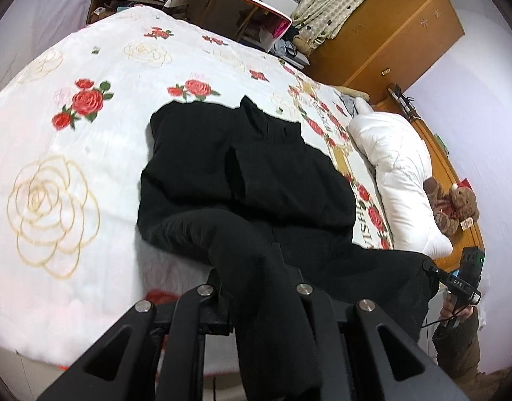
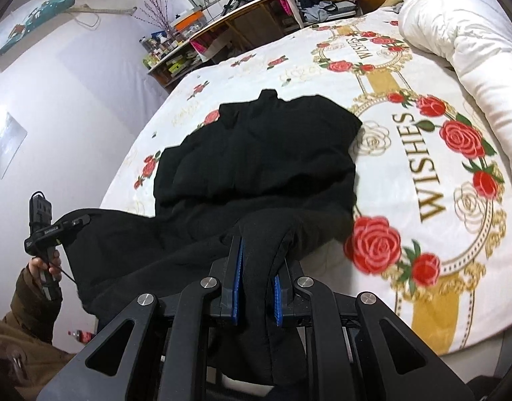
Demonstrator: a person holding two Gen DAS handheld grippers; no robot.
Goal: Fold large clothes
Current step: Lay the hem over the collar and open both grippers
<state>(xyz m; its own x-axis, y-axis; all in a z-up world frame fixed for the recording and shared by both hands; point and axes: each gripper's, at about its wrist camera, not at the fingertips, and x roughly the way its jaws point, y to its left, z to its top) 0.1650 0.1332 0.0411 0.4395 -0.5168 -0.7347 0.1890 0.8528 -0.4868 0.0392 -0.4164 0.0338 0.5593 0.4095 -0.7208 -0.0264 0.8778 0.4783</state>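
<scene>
A large black garment [image 1: 242,167] [image 2: 256,153] lies spread on the rose-patterned bed cover [image 1: 72,133] [image 2: 406,200], its collar pointing away from me. Its near edge is lifted off the bed and stretched between both grippers. My left gripper [image 1: 252,267] is shut on a bunched fold of it, and the cloth hides the fingertips. In the right wrist view the same gripper [image 2: 83,220] pinches the cloth's left corner. My right gripper [image 2: 257,267] is shut on another fold, with the blue pads [image 2: 237,280] pressing from both sides. It also shows at the right of the left wrist view [image 1: 431,265].
A rolled white duvet [image 1: 396,173] [image 2: 456,33] lies along the head of the bed, with teddy bears [image 1: 456,204] beside it. A wooden wardrobe [image 1: 399,26] and a desk [image 1: 229,3] stand beyond the bed. A person's hand [image 2: 45,264] holds the left gripper's handle.
</scene>
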